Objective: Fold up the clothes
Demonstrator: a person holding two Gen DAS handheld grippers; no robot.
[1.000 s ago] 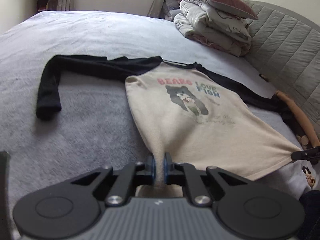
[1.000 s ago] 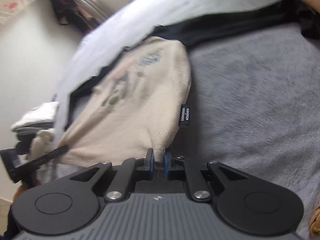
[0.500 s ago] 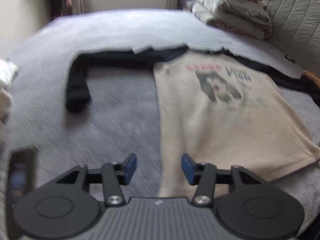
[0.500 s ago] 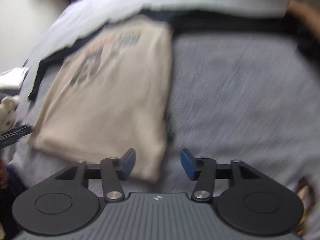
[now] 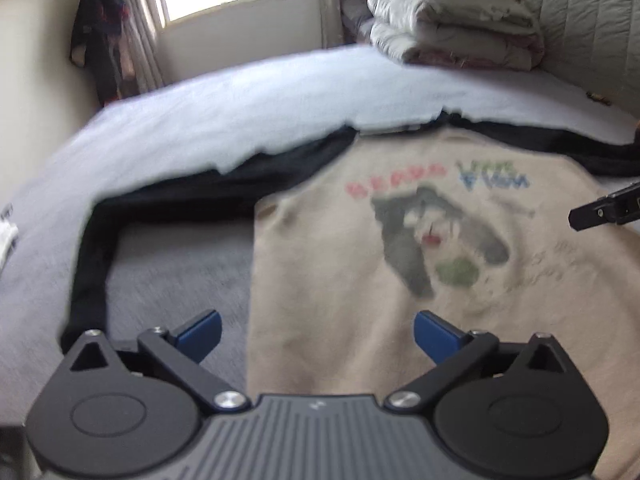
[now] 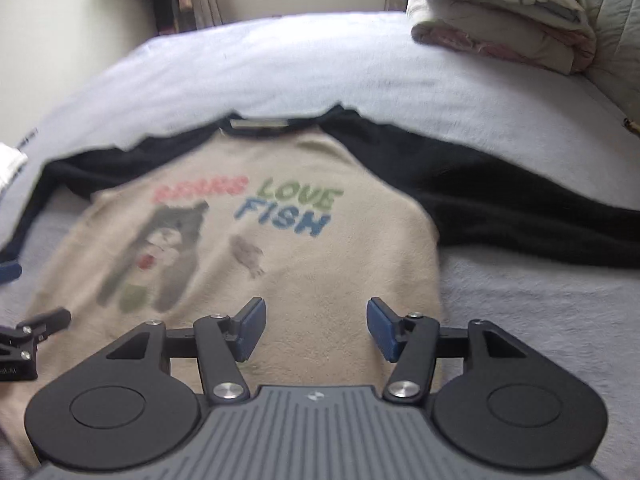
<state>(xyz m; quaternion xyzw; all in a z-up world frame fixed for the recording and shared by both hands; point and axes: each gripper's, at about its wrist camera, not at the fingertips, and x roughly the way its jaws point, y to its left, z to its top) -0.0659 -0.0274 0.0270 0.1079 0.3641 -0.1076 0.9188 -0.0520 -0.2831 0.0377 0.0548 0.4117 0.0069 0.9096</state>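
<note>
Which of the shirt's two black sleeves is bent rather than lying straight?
The left sleeve: it runs out from the shoulder, then turns toward the camera. The right sleeve lies straight across the bed.

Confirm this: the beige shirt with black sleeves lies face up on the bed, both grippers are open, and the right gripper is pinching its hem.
Not quite. The right gripper pinches nothing: its jaws have just been opening and stand apart above the shirt, as the right wrist view shows. The rest holds: the shirt lies print up on the bed, and the left gripper is open too.
</note>
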